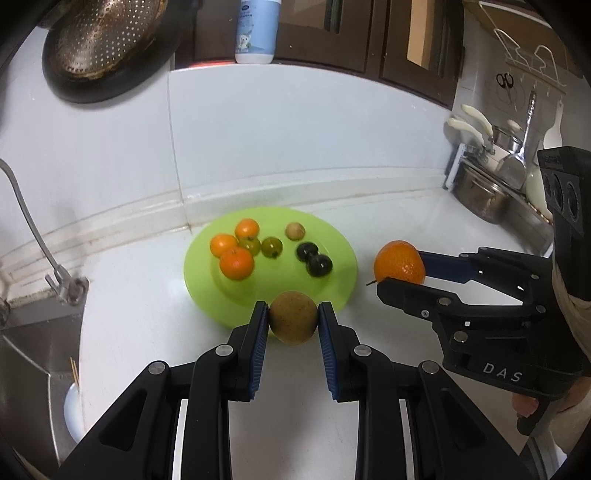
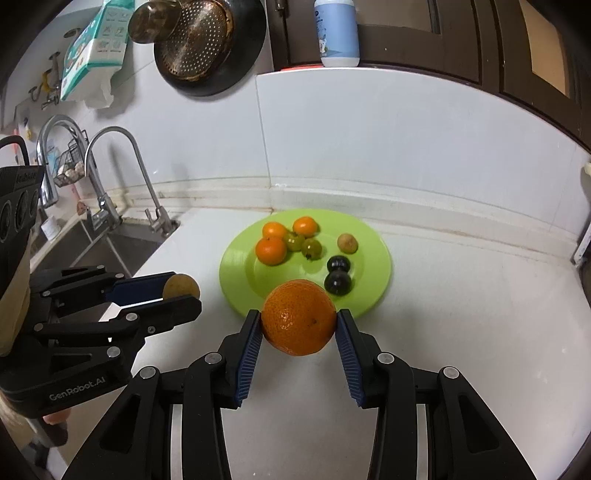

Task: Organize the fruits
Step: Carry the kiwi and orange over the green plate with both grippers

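A lime green plate [image 1: 343,258] [image 2: 373,291] sits on the white counter near the back wall. On it lie three small oranges [image 1: 236,263], two green fruits [image 1: 271,246], one small brown fruit [image 1: 294,231] and two dark plums [image 1: 319,264]. My left gripper [image 1: 293,322] is shut on a brown round fruit [image 1: 293,321] at the plate's near edge; it also shows in the right wrist view [image 2: 181,286]. My right gripper [image 2: 299,323] is shut on a large orange [image 2: 299,317], held just right of the plate in the left wrist view [image 1: 399,263].
A sink with two faucets [image 2: 110,177] lies to the left. A perforated pan [image 1: 103,44] hangs on the wall and a white bottle [image 1: 256,29] stands on the ledge. Pots and utensils [image 1: 487,184] crowd the right corner.
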